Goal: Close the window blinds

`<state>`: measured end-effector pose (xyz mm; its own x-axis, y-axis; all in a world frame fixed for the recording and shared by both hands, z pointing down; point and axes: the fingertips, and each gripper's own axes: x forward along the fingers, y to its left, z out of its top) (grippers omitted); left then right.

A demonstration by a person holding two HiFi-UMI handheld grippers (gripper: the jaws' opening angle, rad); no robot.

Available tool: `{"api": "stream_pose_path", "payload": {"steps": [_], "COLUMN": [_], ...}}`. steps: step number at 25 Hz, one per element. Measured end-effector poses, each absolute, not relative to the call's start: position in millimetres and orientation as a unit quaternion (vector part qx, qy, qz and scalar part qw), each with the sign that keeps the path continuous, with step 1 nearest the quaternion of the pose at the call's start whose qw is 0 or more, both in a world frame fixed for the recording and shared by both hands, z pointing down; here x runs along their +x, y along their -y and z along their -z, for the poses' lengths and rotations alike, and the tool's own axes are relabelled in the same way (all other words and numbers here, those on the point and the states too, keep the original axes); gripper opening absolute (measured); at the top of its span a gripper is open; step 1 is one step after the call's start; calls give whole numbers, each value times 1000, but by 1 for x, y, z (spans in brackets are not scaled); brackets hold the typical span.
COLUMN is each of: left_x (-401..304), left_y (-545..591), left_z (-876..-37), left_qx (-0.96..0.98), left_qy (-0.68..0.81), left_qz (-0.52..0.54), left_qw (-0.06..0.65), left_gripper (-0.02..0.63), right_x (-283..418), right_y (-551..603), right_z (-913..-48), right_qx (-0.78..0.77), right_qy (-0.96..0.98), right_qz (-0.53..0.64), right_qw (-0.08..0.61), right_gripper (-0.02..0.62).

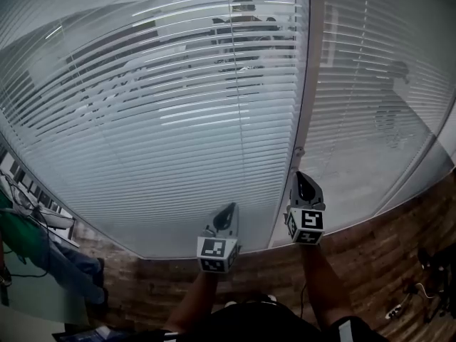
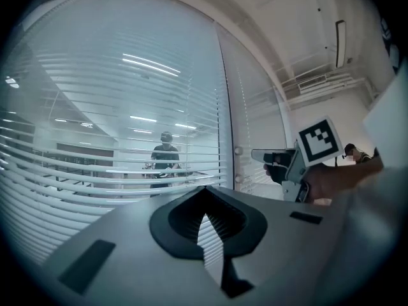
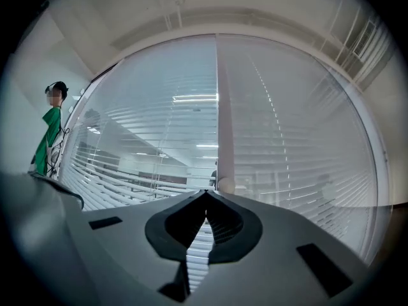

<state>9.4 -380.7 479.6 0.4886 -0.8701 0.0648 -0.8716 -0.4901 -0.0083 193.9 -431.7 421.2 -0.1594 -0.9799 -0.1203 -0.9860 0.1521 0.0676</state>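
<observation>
Brown patterned floor [image 1: 370, 241] was seen at the bottom of the head view, below a glass wall hung with white blinds [image 1: 164, 127]. The left gripper [image 1: 229, 209] and the right gripper [image 1: 302, 178] were both held out toward the slats, the right one further forward. A vertical post [image 1: 311, 63] was faced by the right gripper, and a small knob [image 1: 298, 152] was seen on it just beyond the tips.

From the left gripper view, the left gripper [image 2: 204, 214] was found closed, tips together, with nothing held. The blinds [image 2: 89, 164] were spread ahead of it and to its left, their slats tilted apart so that a person [image 2: 166, 161] could be made out behind them. The right gripper [image 2: 262, 156] was seen to its right, pointed at the post [image 2: 224, 107].

From the right gripper view, the right gripper [image 3: 205, 217] was likewise shut and empty. The knob [image 3: 225, 185] was seen close ahead of its tips, on the post [image 3: 223, 107], with the blinds [image 3: 140, 152] spread to either side.
</observation>
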Motion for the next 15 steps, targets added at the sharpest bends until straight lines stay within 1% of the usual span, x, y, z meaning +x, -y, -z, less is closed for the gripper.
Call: {"api": "stream_pose_path", "payload": {"steps": [5, 12, 15], "left_x": [-2, -17, -21], "left_y": [380, 384, 384], "left_z": [-472, -480, -483], "left_qx": [853, 848, 846], "left_qy": [521, 528, 531], "left_qz": [-25, -9, -9], "left_qw": [21, 46, 47], "left_gripper": [-5, -5, -5], "right_x": [196, 207, 212], "right_y": [442, 463, 469], "right_z": [-401, -408, -409], "right_qx": [-653, -661, -664], "right_qy": [-755, -748, -746], "right_qz": [-45, -50, -33], "right_qw": [44, 21, 26], "right_gripper": [4, 79, 90]}}
